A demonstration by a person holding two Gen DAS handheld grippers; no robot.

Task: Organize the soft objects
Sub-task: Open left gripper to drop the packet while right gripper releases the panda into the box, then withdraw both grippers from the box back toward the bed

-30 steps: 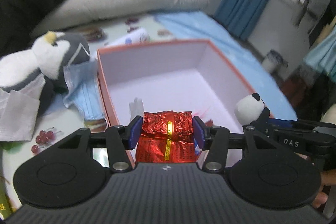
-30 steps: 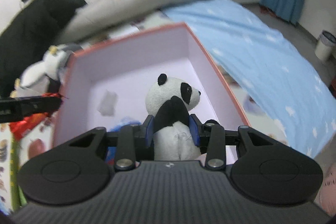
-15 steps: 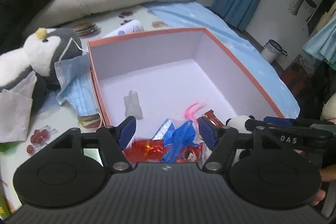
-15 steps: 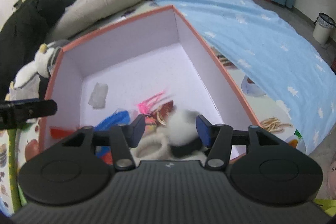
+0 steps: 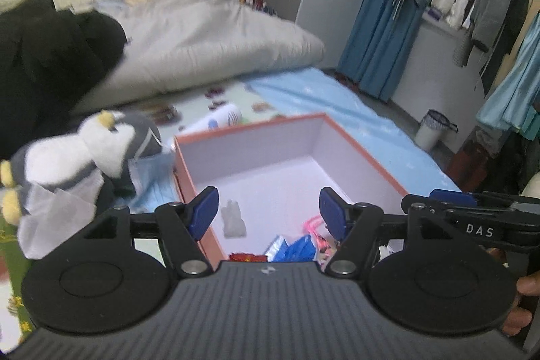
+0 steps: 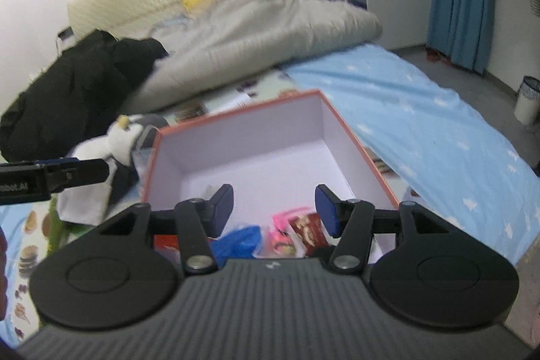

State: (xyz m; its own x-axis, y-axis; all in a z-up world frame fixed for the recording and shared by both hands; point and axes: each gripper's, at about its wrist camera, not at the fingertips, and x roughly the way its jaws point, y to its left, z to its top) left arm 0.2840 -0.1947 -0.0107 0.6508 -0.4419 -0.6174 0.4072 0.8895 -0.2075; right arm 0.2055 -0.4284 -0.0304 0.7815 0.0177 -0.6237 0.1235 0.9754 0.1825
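An open orange-rimmed box with a pale lilac inside sits on the bed; it also shows in the right wrist view. Inside lie a red foil packet, blue wrappers, a pink item and a small white piece. My left gripper is open and empty above the box's near end. My right gripper is open and empty above the same end. The panda is hidden from both views. A penguin plush lies left of the box.
A blue face mask and a grey cloth lie by the penguin. A black garment and grey duvet fill the back. A white tube lies behind the box. A bin stands on the floor, right.
Both grippers opened and dropped their loads into the box: the left released the red foil packet, the right the panda. Both have since lifted and drawn back.
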